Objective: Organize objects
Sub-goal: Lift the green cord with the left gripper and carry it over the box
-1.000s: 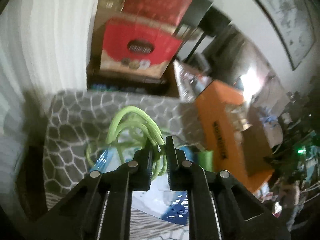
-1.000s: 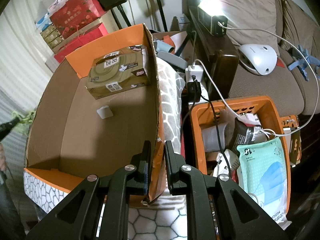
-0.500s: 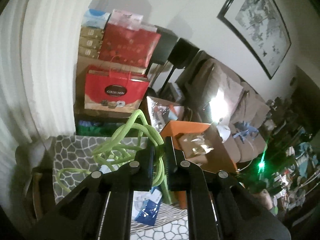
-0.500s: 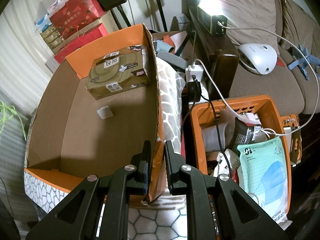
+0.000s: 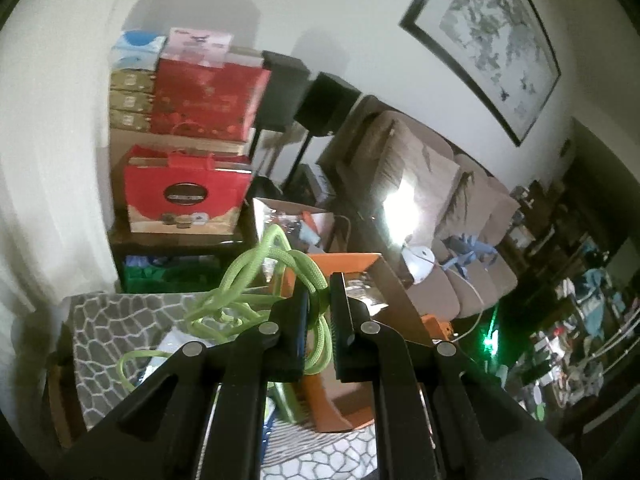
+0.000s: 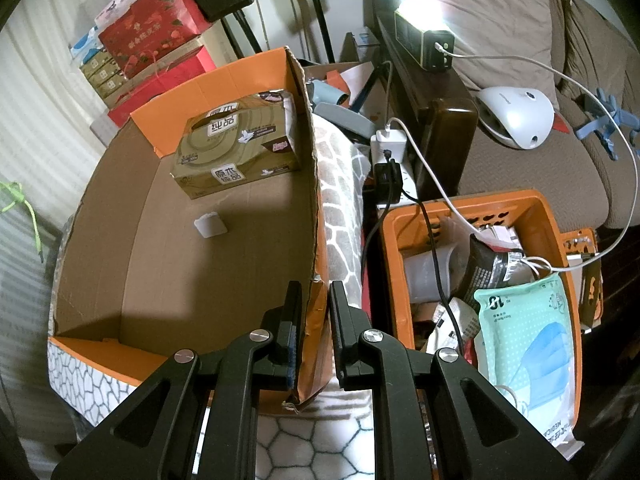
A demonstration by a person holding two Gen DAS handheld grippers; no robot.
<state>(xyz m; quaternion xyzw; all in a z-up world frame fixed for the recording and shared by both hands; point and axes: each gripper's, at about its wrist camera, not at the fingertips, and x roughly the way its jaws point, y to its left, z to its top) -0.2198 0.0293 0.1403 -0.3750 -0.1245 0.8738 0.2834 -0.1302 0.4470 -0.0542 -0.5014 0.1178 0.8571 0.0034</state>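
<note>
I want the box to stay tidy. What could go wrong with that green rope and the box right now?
1. The left gripper pinches the green rope at one spot only, and loose loops hang below. They might snag on something or trail outside the cardboard box.
2. The right gripper clamps the box's thin side wall, which already looks torn near the pads. A hard tug might rip it further.
3. The small white thing inside the box could get buried under the rope.
</note>
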